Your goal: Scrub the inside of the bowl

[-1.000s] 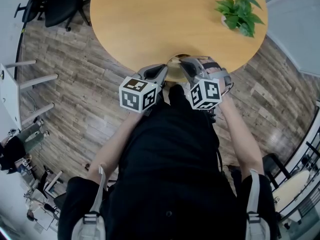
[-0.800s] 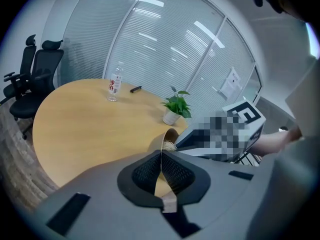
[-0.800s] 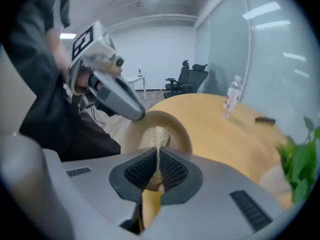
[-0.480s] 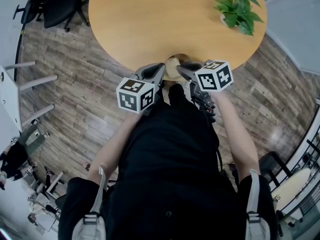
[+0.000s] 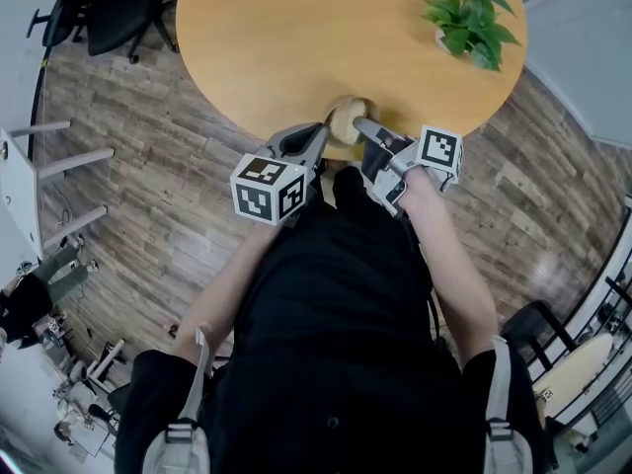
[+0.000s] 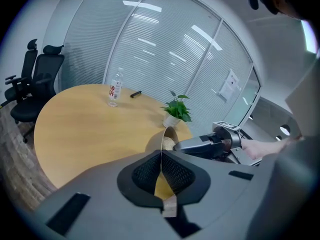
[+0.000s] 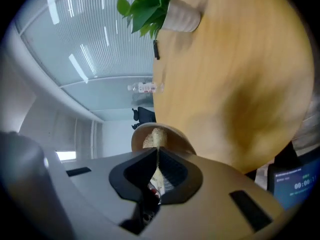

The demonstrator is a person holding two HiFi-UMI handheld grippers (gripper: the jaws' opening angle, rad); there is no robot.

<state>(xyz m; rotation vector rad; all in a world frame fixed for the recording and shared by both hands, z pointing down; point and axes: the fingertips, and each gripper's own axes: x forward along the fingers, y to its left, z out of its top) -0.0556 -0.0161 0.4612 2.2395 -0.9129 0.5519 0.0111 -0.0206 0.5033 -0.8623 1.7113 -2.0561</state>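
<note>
- Fingers [image 6: 142, 175] of the left gripper [image 6: 161, 158] are clenched on the thin rim of the bowl [image 6: 170, 132]. The wall runs edge-on between the two black pads in the left gripper view.
- Fingers [image 7: 134, 176] of the right gripper [image 7: 158, 155] are pinched on a tan, fibrous scrubber [image 7: 155, 136]. Its far end reaches into the bowl [image 7: 179, 136].
- In the head view, the bowl [image 5: 344, 117] sits at the near edge of the round wooden surface [image 5: 296, 38], just above the middle of the frame.
- From the lower left, the left gripper [image 5: 321, 138] meets the bowl's rim, its marker cube nearer the person.
- From the lower right, the right gripper [image 5: 361, 124] points into the bowl, its marker cube turned off to the right.
- In the left gripper view, the right gripper [image 6: 205, 145] lies just right of the bowl, and the scrubber [image 6: 168, 144] shows as a pale patch inside the bowl.
- A potted plant [image 5: 472, 18] stands at the upper right of the surface, well apart from the bowl.
- In the left gripper view, a clear bottle [image 6: 115, 94] and a small dark object [image 6: 136, 94] stand on the far side of the surface.
- Black office chairs [image 6: 30, 79] stand at the left edge of that view.
</note>
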